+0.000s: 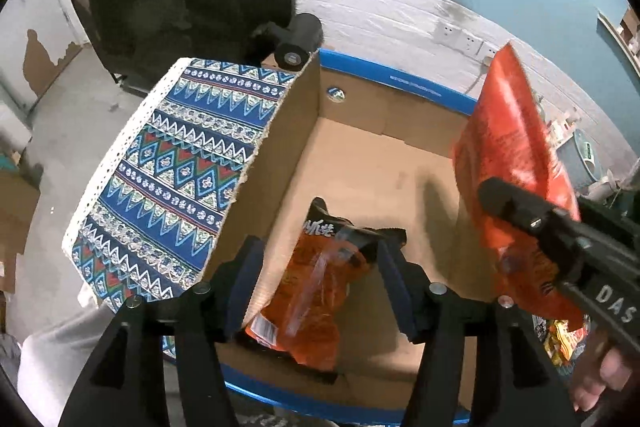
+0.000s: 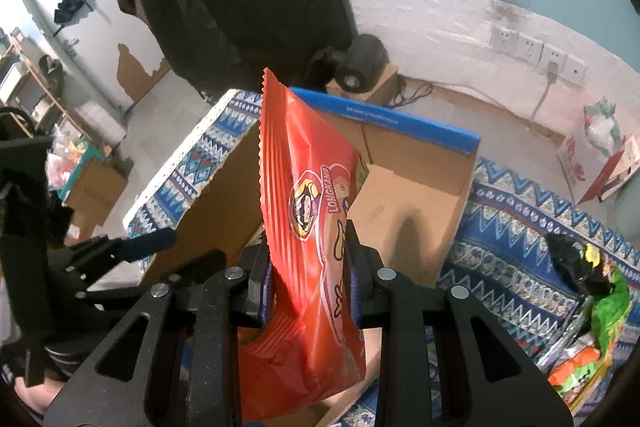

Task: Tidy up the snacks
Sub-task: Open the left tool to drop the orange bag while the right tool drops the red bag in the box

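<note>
Standing over the open cardboard box (image 1: 360, 163) on the patterned tablecloth (image 1: 168, 163), the person was in the middle of the filling step: one snack already in, a second on its way.

The left gripper (image 1: 320, 279) hung above the near end of the box, its jaws spread, with an orange-and-black snack packet (image 1: 320, 291) lying on the box floor below them. The pads did not seem to press on it, so I judged that packet released rather than held, though the angle made contact hard to rule out.

The right gripper (image 2: 310, 279) had its jaws pressed onto a red snack bag (image 2: 312, 211) marked "LONGKANG", pinching it near the lower half so that its crimped top stood up and leaned towards the far wall of the box. From the left wrist view the same bag hung over the right side of the box, clear of the floor.

Further snacks, a green packet (image 2: 608, 311) and a black one (image 2: 576, 263), waited on the cloth to the right of the box.

The next move, as I saw it, called for lowering the red bag into the free floor right of the orange packet, then opening the jaws. The left gripper would need to lift away first, or the two tools might crowd each other over the box.
</note>
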Available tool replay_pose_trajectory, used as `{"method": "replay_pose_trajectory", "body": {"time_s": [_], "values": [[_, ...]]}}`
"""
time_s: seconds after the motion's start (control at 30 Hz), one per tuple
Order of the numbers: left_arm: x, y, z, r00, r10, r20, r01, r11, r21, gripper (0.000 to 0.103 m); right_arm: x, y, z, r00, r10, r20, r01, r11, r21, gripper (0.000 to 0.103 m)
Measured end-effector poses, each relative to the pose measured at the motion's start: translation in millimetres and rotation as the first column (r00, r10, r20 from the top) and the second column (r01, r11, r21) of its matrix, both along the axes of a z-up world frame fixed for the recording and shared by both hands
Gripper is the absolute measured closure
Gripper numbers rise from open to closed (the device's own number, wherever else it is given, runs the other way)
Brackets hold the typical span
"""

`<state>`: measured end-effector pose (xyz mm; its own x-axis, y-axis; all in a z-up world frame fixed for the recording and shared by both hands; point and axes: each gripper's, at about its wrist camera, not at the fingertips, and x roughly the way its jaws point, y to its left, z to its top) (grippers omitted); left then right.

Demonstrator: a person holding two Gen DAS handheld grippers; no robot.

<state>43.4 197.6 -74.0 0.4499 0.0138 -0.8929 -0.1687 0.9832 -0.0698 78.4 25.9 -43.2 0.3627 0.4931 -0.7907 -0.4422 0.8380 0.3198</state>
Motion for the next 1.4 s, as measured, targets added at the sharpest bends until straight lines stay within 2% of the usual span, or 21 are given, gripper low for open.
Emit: {"method": "replay_pose_trajectory", "body": {"time_s": [0.37, 0.4, 0.43, 0.5, 0.57, 0.7, 0.9, 1.03, 1.3, 1.4], "values": [[1.3, -7.2, 1.9, 1.000, -0.014, -0.003, 0.014, 1.000, -0.001, 0.042, 4.0, 4.8, -14.0, 0.998, 0.009, -0.054, -0.008, 1.000, 0.009, 0.074], [1.9, -9.1, 2.4, 1.000, -0.019, -0.003, 0.019, 1.000, 0.002, 0.042, 5.0, 4.9, -13.7, 0.999, 0.006, -0.051, -0.005, 1.000, 0.010, 0.072], [2.4, -11.0, 2.6, 1.000, -0.022, -0.004, 0.022, 1.000, 0.007, 0.040, 4.6, 4.2, -13.3, 0.999, 0.001, -0.048, -0.001, 1.000, 0.009, 0.062], [2.4, -14.2, 3.8, 1.000, -0.026, -0.003, 0.026, 1.000, 0.011, 0.038, 3.9, 1.1, -11.8, 0.999, -0.005, -0.044, 0.005, 1.000, 0.008, 0.050], [2.5, -18.2, 4.6, 0.999, -0.034, -0.003, 0.034, 0.999, 0.014, 0.038, 2.7, -5.3, -8.0, 0.999, -0.021, -0.024, 0.021, 1.000, -0.007, 0.047], [2.4, -26.1, 6.1, 0.999, -0.049, -0.002, 0.049, 0.999, 0.015, 0.038, 0.4, -21.3, -1.2, 0.999, -0.049, -0.006, 0.049, 0.999, -0.022, 0.033], [0.1, -43.5, 8.4, 0.996, -0.088, -0.004, 0.088, 0.996, 0.017, 0.037, -3.3, -57.5, 10.8, 0.995, -0.094, 0.012, 0.095, 0.995, -0.036, 0.022], [-3.1, -58.9, 12.0, 0.993, -0.116, 0.001, 0.116, 0.993, 0.015, 0.029, -10.5, -80.2, 18.6, 0.994, -0.109, 0.021, 0.110, 0.993, -0.048, 0.021], [-10.2, -100.7, 18.0, 0.975, -0.220, -0.010, 0.220, 0.975, 0.025, 0.027, -27.4, -117.3, 24.6, 0.993, -0.118, 0.023, 0.119, 0.989, -0.090, 0.021], [-14.2, -113.0, 19.1, 0.969, -0.249, -0.013, 0.249, 0.969, 0.006, 0.025, -34.8, -131.0, 24.2, 0.993, -0.117, 0.023, 0.119, 0.986, -0.119, 0.021]]}}
